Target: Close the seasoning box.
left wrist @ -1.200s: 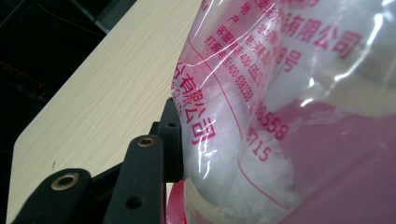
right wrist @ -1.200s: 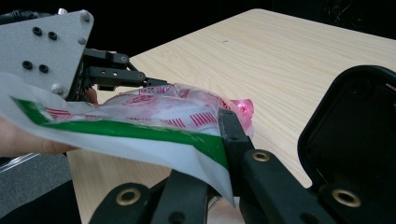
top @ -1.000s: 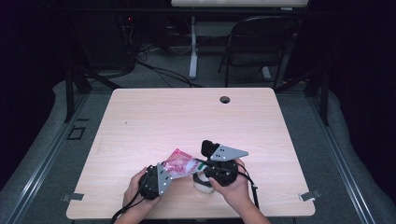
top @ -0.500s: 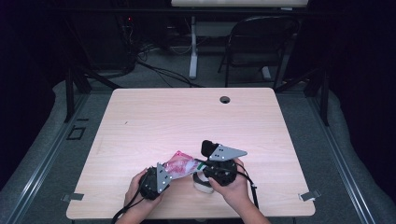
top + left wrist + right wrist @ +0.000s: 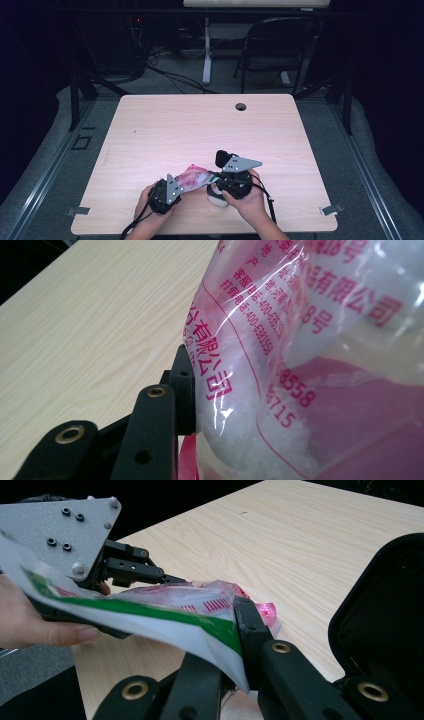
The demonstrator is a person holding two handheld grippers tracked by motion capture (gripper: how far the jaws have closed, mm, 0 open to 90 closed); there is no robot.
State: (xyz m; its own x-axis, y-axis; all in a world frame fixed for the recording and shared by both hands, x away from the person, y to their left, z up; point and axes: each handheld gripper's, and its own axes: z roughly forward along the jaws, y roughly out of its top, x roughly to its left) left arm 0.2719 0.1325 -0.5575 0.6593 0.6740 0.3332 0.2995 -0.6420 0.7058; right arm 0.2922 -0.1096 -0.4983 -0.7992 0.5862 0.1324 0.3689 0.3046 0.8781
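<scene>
Both claws, left [image 5: 176, 184] and right [image 5: 214, 178], clamp pink bag [image 5: 194, 177]; white cup [image 5: 217, 198] beneath.

High view above near edge, facing forward-down on table [image 5: 150, 130], gripper views low, close-up — both sharing the bag [image 5: 310, 365]

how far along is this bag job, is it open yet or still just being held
Done: both claws have the pink plastic bag pinched, the left claw at one end and the right claw on the green-edged end, lifted near the table's front edge. In hand: the bag is stretched between them. Left: no tear or opening shows, and the white grains stay inside in the left gripper view, so opening it looks not yet done.
</scene>
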